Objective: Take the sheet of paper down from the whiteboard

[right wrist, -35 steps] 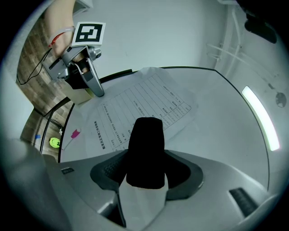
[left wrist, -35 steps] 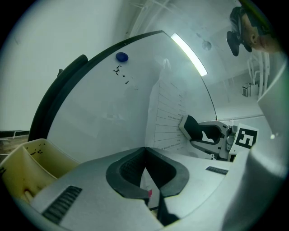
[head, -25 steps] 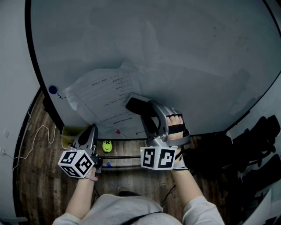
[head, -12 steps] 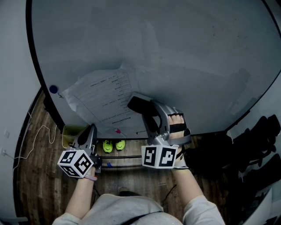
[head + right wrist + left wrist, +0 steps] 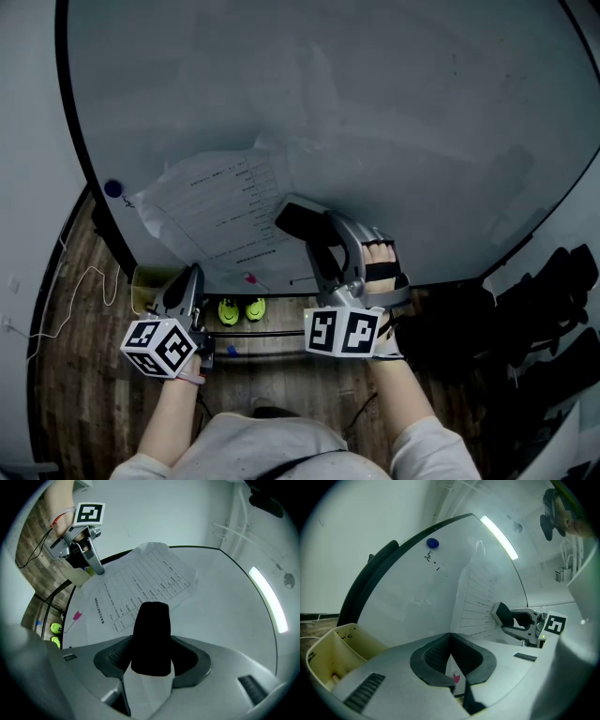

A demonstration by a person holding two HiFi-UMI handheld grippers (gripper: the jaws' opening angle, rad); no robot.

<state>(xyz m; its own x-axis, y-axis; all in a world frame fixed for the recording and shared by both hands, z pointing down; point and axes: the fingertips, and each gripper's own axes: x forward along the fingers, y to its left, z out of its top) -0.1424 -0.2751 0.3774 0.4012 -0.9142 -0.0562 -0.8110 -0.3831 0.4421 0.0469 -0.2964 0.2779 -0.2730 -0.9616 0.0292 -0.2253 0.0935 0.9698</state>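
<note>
The printed sheet of paper (image 5: 220, 202) lies creased on the whiteboard (image 5: 375, 122), and it also shows in the left gripper view (image 5: 478, 606) and the right gripper view (image 5: 140, 581). A blue magnet (image 5: 113, 188) sits on the board just left of the sheet. My right gripper (image 5: 314, 246) (image 5: 149, 667) is shut on a black-topped block (image 5: 300, 222) (image 5: 151, 630) held at the sheet's lower right edge; whether the block touches the paper I cannot tell. My left gripper (image 5: 194, 274) (image 5: 450, 637) is shut and empty, low by the board's bottom edge.
A yellow bin (image 5: 150, 281) stands by the board's lower left. A pink marker (image 5: 250, 279) lies near the bottom edge. Green shoes (image 5: 242, 310) show beneath the board on the wooden floor. Dark bags (image 5: 544, 309) are at the right, and a cable (image 5: 75, 291) lies at the left.
A second green shoe has come into view under the board. Both grippers have stayed almost where they were.
</note>
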